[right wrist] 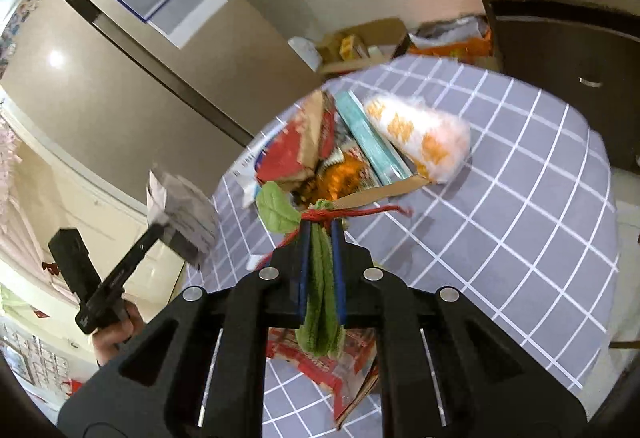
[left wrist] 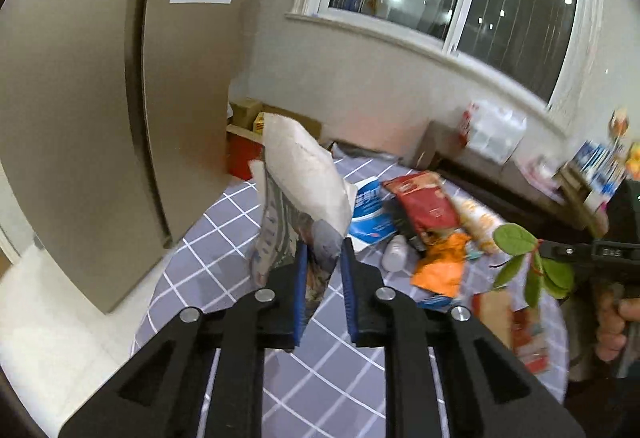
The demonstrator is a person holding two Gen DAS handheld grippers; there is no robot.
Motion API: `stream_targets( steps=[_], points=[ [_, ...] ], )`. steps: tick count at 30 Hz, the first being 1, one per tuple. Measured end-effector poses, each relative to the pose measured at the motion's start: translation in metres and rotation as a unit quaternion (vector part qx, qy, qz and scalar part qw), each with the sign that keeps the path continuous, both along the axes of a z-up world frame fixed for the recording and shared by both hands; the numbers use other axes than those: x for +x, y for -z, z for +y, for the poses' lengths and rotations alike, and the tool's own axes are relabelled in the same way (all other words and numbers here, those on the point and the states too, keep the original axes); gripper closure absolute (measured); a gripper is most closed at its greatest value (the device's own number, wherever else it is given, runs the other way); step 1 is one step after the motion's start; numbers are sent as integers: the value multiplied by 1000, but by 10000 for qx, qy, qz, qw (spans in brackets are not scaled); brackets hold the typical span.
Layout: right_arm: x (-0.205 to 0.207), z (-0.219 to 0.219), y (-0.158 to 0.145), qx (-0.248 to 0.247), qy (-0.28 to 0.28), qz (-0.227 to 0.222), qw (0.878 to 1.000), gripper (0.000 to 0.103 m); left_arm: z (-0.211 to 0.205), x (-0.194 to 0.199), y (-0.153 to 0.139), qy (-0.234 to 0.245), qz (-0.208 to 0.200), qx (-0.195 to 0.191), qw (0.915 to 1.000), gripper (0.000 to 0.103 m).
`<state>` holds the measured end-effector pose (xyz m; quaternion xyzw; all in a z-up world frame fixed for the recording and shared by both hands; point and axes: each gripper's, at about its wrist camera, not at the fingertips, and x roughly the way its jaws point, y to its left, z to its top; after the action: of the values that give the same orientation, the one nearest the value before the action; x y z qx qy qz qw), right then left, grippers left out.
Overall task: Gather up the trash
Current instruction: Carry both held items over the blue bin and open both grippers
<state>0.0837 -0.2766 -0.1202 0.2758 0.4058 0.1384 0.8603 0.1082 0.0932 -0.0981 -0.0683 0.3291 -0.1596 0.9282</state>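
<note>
The left gripper was clamped on a crumpled printed paper wrapper — creased, white inside, its jaws nearly together with the sheet pinched between the blue ribbed pads. The wrapper stood up above the round table, whose grey cloth bore a white grid. The right gripper was closed tight on a sprig of green leaves bound with red string — matte, veined, oval leaves. The other trash lay heaped on the cloth: a glossy red packet, an orange wrapper, a fuzzy white-and-orange bag.
</note>
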Motion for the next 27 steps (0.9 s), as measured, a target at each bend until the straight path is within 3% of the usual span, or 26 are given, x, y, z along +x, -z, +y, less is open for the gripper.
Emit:
stream_targets(
  steps=[5, 7, 10, 12, 19, 23, 27],
  points=[
    [-6, 17, -32, -87, -124, -409, 9990, 93, 26, -27, -11, -59, -68, -521, 9986, 91],
    [-4, 37, -46, -158, -312, -547, 9979, 93, 45, -40, -13, -168, -103, -650, 9977, 97],
    [3, 80, -64, -302, -746, -766, 9938, 93, 76, -54, -11, -322, -82, -895, 9954, 97],
    [13, 115, -69, -382, -1030, -791, 9908, 93, 94, -61, -3, -538, -9, -834, 9951, 97],
    [35, 233, -60, -471, -2001, -600, 9768, 93, 165, -96, 7, -1149, -28, -1175, 9864, 98],
    [43, 322, -44, -543, -2788, -501, 9575, 93, 222, -128, 19, -1795, 63, -1035, 9783, 98],
    [52, 421, -4, -576, -3513, -97, 9344, 93, 274, -147, 58, -2382, 534, -1020, 9644, 98]
  ],
)
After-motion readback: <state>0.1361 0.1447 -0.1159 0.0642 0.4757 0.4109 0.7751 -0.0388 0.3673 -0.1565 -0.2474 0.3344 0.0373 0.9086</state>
